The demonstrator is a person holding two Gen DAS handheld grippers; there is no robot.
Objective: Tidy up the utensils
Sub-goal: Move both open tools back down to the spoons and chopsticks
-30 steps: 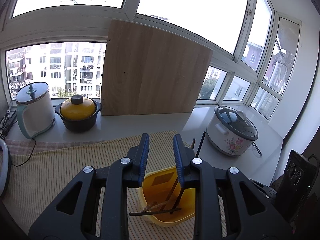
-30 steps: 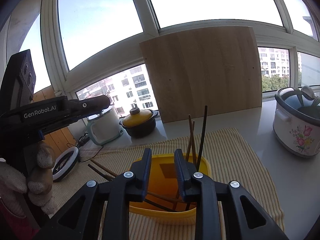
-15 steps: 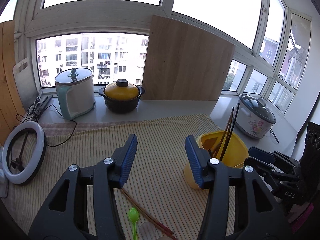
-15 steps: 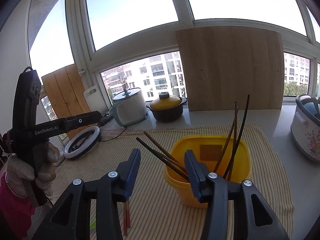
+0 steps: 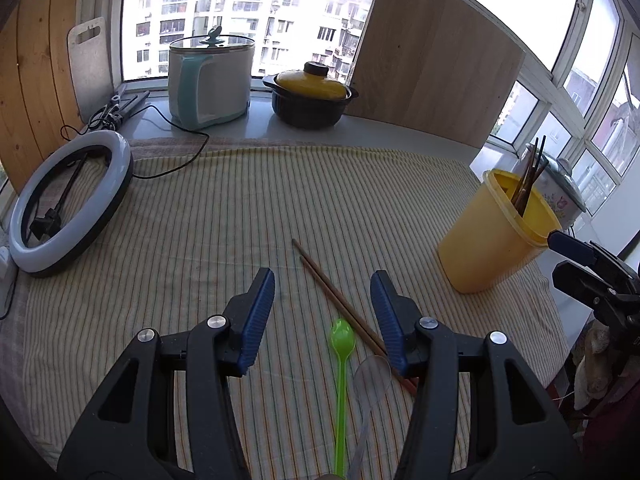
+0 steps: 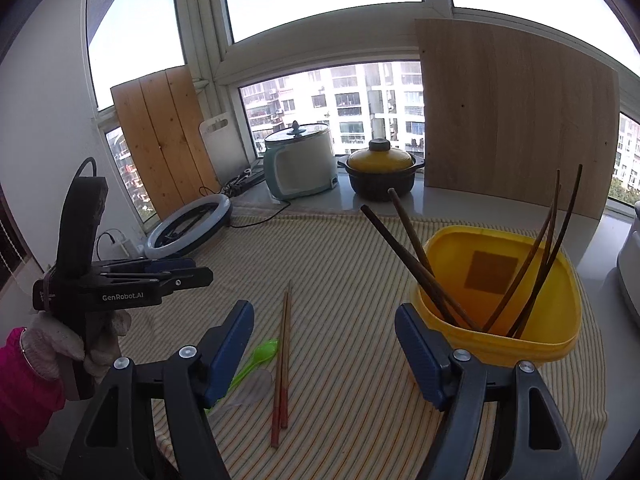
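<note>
A yellow tub (image 6: 500, 292) stands on the striped cloth and holds several dark chopsticks (image 6: 416, 256); it also shows at the right of the left wrist view (image 5: 492, 240). A pair of red-tipped chopsticks (image 5: 340, 304) (image 6: 282, 360), a green spoon (image 5: 341, 368) (image 6: 256, 356) and a clear spoon (image 5: 370, 384) (image 6: 248, 390) lie flat on the cloth. My left gripper (image 5: 322, 316) is open and empty just above these loose utensils. My right gripper (image 6: 324, 344) is open and empty, between the loose chopsticks and the tub.
At the back stand a white kettle (image 5: 210, 80), a black pot with a yellow lid (image 5: 310, 94) and a leaning wooden board (image 5: 432, 60). A ring light (image 5: 68, 196) lies at the left. A floral rice cooker (image 5: 560, 196) stands behind the tub.
Both grippers have opened wide and pulled back from the tub. The left one swung left and down over the loose chopsticks and spoons. More chopsticks stand in the tub.
</note>
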